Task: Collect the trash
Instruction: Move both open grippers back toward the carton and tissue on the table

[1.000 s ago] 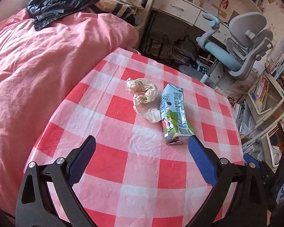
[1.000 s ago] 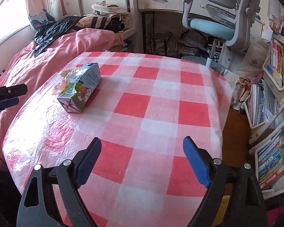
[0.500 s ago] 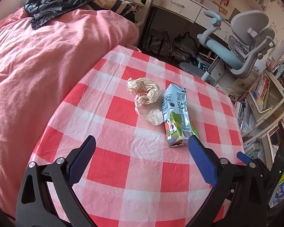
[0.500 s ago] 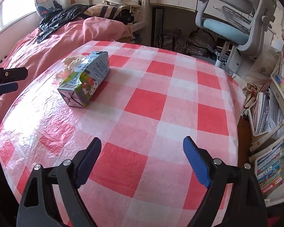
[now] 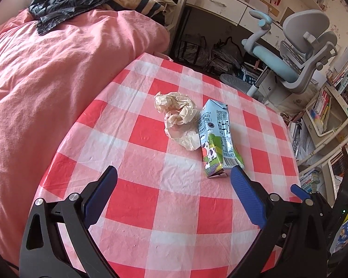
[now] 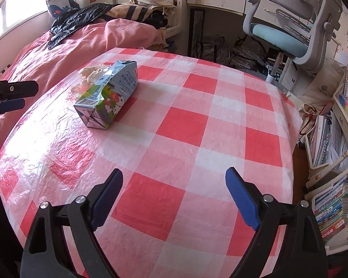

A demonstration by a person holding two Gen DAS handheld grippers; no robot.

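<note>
Both pairs of blue-padded fingers stand wide with nothing between them: the left gripper [image 5: 172,181] hangs over the near part of the checked table [image 5: 150,199], its right pad just beside the bottom end of the milk carton [image 5: 217,139], and the right gripper [image 6: 174,185] hovers over bare cloth, well apart from the trash. That carton lies on its side, touching the crumpled paper [image 5: 179,119] on its far left, and a pink bed [image 5: 46,81] sits beside the table.
</note>
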